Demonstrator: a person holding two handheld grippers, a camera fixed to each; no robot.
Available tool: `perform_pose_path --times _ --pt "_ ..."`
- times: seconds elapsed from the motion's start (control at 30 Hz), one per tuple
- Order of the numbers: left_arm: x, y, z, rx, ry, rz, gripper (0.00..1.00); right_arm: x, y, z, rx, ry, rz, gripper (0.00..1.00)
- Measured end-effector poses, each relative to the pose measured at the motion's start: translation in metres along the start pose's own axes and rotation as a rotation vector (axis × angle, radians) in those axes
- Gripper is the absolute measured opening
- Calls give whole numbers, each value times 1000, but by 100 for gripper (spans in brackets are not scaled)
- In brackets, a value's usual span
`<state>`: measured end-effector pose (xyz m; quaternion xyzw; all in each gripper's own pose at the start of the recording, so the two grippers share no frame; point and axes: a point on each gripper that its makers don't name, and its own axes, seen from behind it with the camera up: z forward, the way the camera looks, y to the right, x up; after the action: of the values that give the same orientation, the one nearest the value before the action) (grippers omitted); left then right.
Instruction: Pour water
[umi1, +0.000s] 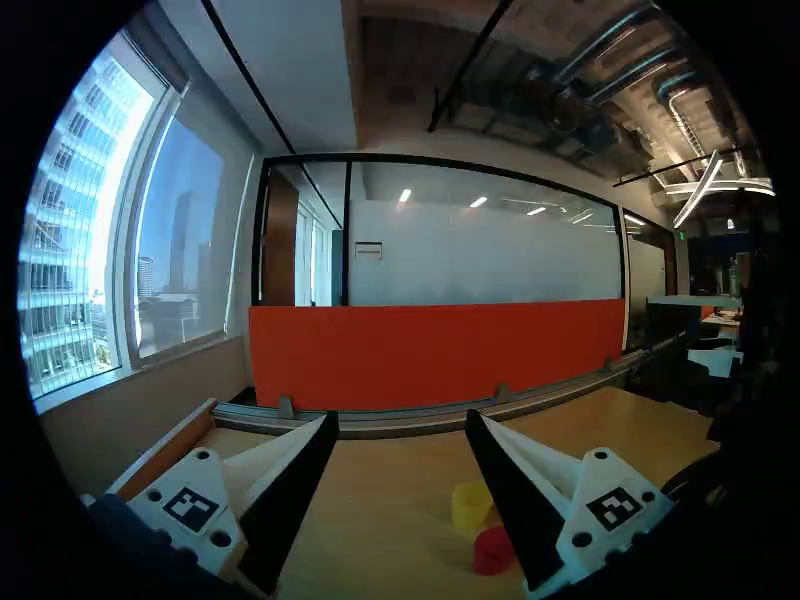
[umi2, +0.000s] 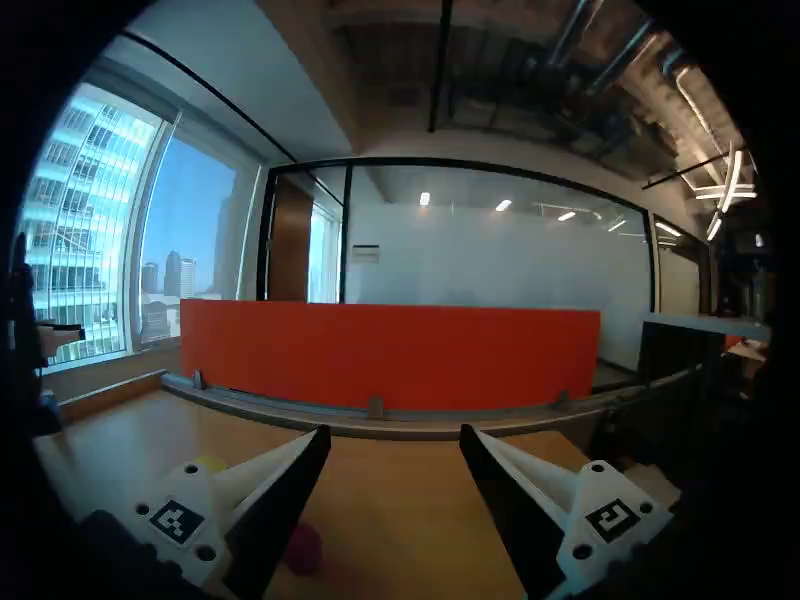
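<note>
Shows left claw (umi1: 400, 420) and right claw (umi2: 394, 432) spread wide, gripping nothing, above the wooden counter (umi1: 390, 510). Finds yellow cup (umi1: 470, 503) just beside red cup (umi1: 493, 550), well short of the counter's far edge and orange divider (umi1: 430, 350).

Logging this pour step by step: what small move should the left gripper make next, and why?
Probably lower the left gripper toward the yellow cup and red cup on the desk: its jaws stand open and empty, aimed above them at the orange partition, so nothing is held yet.
</note>
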<state>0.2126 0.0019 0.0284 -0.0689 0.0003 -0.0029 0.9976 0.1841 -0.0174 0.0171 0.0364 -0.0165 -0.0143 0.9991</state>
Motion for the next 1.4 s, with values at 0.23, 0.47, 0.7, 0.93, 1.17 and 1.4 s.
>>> perform_pose_path --times 0.23,0.47,0.7,0.93,1.17,1.4 --pt "-2 19 4 -86 -23 12 94 3 -17 3 112 2 31 100" --pt "-5 37 6 -178 -33 4 94 9 -40 0 248 5 59 100" --pt "-4 52 5 -242 -28 21 94 14 -56 -5 345 23 20 100" --pt "-7 63 3 -297 -42 18 94 16 -75 -12 425 25 -16 100" --pt "-13 69 2 -333 -49 35 94 10 -83 -13 466 -5 -30 100" --pt "-25 76 1 -373 -75 36 94 5 -91 -17 504 -34 -38 100"
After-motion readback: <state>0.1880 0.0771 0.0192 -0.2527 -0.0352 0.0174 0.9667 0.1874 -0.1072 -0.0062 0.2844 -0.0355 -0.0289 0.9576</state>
